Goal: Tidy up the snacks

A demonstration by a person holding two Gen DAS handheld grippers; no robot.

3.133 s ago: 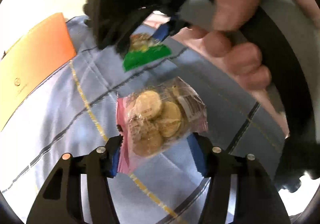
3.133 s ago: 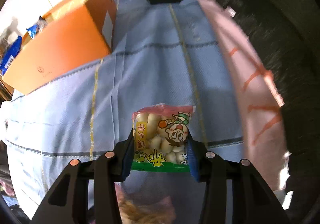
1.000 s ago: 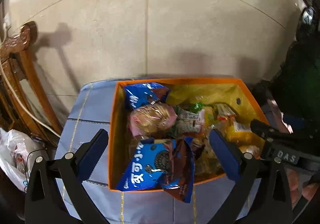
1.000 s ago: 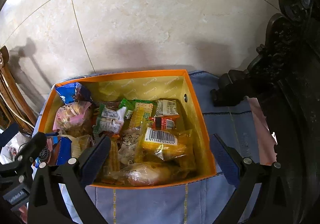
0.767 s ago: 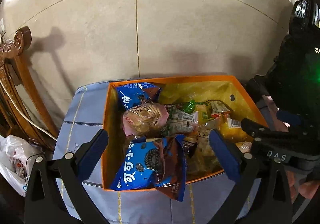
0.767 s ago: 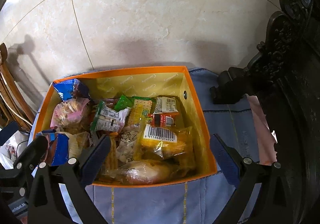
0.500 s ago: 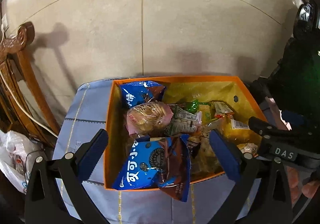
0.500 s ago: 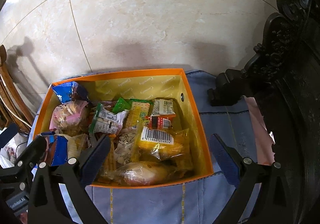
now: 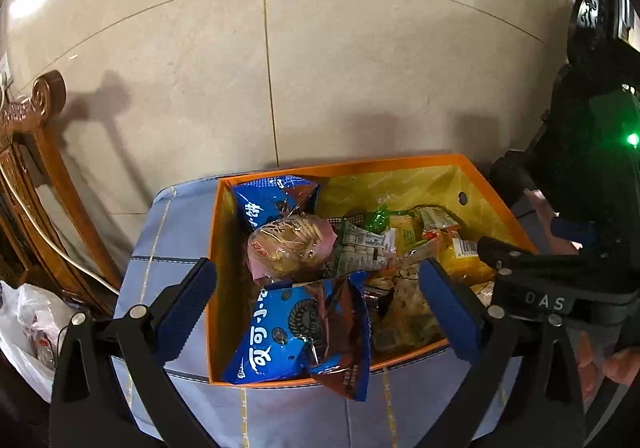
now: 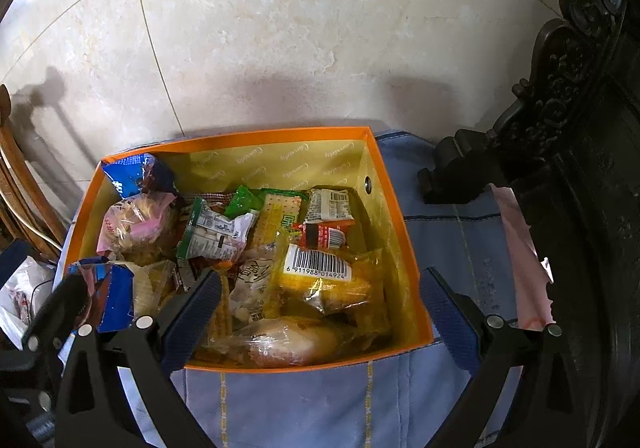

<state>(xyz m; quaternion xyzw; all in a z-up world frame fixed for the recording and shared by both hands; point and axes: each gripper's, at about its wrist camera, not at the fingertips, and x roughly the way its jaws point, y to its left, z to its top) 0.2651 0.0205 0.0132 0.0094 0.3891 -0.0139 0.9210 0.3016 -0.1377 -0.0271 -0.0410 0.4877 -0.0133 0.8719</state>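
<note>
An orange box (image 9: pixel 404 165) (image 10: pixel 400 204) stands on a blue checked cloth and holds several snack packs. A blue cookie bag (image 9: pixel 296 328) leans over its near rim. A pink cookie pack (image 9: pixel 292 244) (image 10: pixel 136 226) and a green-edged white-candy pack (image 9: pixel 362 248) (image 10: pixel 216 234) lie inside, with a yellow barcode pack (image 10: pixel 328 280). My left gripper (image 9: pixel 316 312) is open and empty above the box's near left part. My right gripper (image 10: pixel 316 312) is open and empty above its near edge; it shows at the right of the left wrist view (image 9: pixel 532 268).
A wooden chair (image 9: pixel 36 176) and a white plastic bag (image 9: pixel 20 328) are at the left. A dark carved chair (image 10: pixel 560 120) stands at the right, with pink paper (image 10: pixel 520 260) on the cloth (image 10: pixel 304 400). Beige tiled floor (image 10: pixel 280 28) lies beyond.
Three seconds ago each gripper held a snack pack over the cloth. Now both are open and empty above the box, and those packs lie inside. Over the last second only slight sway.
</note>
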